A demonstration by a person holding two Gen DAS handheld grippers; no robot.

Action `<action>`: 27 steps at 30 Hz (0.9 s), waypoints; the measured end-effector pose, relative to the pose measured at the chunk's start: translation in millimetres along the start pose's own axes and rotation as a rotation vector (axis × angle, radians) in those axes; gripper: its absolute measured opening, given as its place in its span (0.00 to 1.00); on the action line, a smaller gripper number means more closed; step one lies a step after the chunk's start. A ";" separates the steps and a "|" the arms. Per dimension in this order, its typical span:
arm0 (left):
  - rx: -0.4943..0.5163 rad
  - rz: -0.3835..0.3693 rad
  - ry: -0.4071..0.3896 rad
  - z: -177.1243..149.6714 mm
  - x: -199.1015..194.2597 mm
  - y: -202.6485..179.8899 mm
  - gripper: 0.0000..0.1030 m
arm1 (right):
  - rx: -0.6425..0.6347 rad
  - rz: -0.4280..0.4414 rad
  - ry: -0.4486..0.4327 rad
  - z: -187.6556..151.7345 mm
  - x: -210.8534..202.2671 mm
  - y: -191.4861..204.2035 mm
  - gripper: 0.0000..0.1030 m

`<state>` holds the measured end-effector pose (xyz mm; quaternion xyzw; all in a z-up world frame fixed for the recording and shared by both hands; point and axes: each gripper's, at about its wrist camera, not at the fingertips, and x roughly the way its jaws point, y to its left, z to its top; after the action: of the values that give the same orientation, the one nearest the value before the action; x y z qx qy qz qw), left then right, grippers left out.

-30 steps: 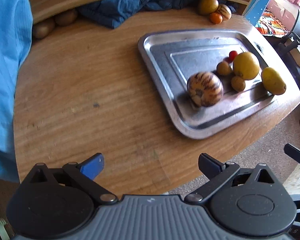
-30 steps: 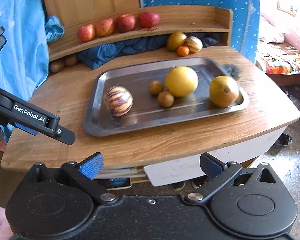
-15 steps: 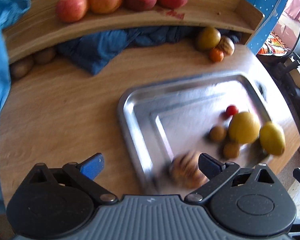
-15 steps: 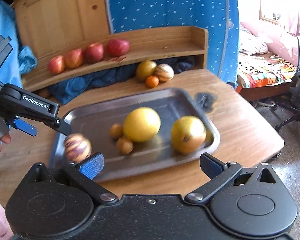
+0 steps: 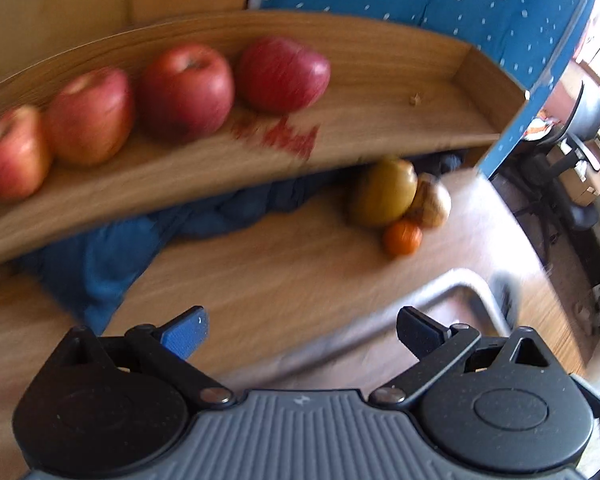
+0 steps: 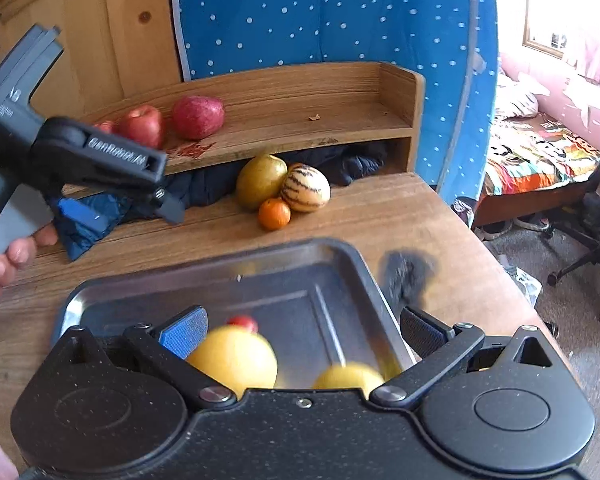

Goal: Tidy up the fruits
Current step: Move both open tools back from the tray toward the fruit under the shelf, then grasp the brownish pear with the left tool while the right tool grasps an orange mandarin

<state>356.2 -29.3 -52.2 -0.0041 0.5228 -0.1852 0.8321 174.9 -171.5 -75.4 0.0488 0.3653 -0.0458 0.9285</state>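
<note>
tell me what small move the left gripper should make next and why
Probably ease the left gripper forward toward the green fruit, striped fruit and small orange clustered under the shelf. It is open, empty and aimed their way, and they lie off the tray.

Daylight from the right, heavy motion blur, fisheye bending at edges.

Left wrist view: low over the bench [image 5: 260, 280], close, facing the shelf [image 5: 360, 120] with its apples [image 5: 184, 88].
Right wrist view: farther back, above the tray [image 6: 364, 276], facing the same shelf.
Shared: shelf, apples, orange [image 6: 274, 213], tray corner.
</note>
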 end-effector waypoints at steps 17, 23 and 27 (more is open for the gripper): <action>-0.228 -0.251 0.046 61.7 80.6 -20.1 0.97 | -0.191 0.010 0.099 69.4 95.3 25.3 0.92; -0.267 -0.256 0.084 73.1 97.3 -17.2 0.90 | -0.218 0.033 0.121 75.6 115.7 27.6 0.85; -0.294 -0.263 0.107 72.9 105.8 -15.6 0.87 | -0.249 0.033 0.131 76.3 125.1 30.1 0.77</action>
<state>455.7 -90.5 -107.9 -0.1842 0.5825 -0.2137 0.7623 321.2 -157.3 -103.4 -0.0577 0.4273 0.0185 0.9021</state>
